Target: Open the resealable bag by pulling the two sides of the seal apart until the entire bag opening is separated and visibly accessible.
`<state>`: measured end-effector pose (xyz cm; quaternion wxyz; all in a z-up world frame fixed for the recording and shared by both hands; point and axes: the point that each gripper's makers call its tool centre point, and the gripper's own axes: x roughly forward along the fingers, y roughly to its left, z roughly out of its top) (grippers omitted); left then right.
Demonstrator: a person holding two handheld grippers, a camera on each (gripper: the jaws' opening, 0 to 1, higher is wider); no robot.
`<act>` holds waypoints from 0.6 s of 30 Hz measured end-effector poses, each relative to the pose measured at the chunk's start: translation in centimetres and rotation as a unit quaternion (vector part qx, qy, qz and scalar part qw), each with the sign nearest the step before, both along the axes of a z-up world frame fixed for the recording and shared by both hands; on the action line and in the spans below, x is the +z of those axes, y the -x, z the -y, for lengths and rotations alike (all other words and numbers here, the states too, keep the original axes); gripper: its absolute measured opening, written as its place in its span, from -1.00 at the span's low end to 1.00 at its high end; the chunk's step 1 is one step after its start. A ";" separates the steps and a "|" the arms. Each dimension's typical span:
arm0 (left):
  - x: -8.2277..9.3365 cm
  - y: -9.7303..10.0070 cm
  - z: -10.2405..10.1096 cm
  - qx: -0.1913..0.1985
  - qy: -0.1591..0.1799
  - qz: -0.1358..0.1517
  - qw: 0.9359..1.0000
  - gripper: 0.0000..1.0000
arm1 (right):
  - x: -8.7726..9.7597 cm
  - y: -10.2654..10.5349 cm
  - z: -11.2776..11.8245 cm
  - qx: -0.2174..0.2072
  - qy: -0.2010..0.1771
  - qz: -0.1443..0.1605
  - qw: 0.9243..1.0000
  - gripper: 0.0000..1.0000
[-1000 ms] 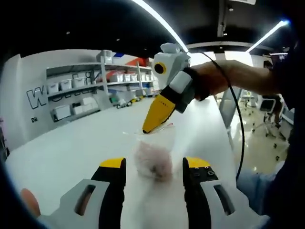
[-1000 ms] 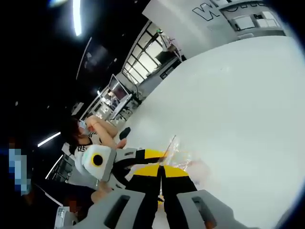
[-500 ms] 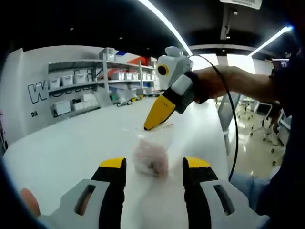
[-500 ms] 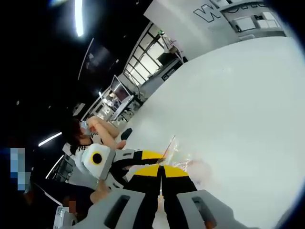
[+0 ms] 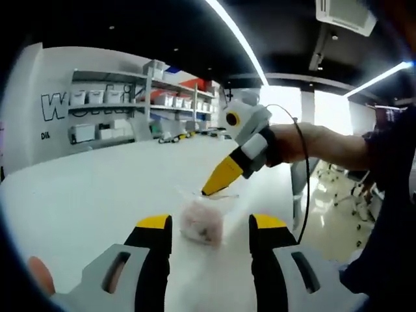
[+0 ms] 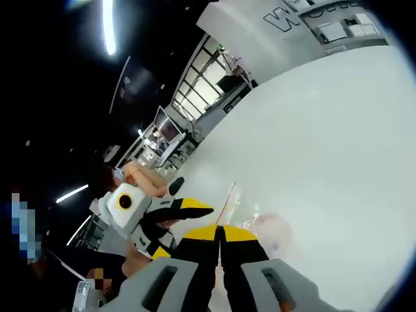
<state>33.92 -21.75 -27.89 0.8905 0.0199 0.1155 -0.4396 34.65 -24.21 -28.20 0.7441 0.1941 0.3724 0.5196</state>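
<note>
A small clear resealable bag (image 5: 203,221) with pinkish contents stands on the white table (image 5: 97,195). My right gripper (image 5: 207,191) comes in from the right with its yellow jaws shut on the bag's top edge. My left gripper (image 5: 211,224) is open, one jaw on each side of the bag and short of it, holding nothing. In the right gripper view my right gripper (image 6: 220,229) is shut on the bag (image 6: 270,231), and the red seal line (image 6: 225,201) rises from its jaws. To their left is the left gripper (image 6: 194,210), apart from the bag.
Shelves with white bins (image 5: 117,110) and a lettered wall (image 5: 55,104) stand beyond the table's far left. A black cable (image 5: 303,175) hangs from the right gripper, held by a person's forearm (image 5: 325,144). Office chairs (image 5: 354,188) stand off the table's right edge.
My left gripper has drawn back from the bag, which now looks smaller and farther off. The right gripper keeps its hold on the bag's top edge.
</note>
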 end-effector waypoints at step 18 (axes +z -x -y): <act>0.7 0.1 -0.1 0.001 0.091 -0.097 0.991 -0.09 | -0.2 0.5 -0.2 -0.007 -0.030 0.006 1.000 -1.00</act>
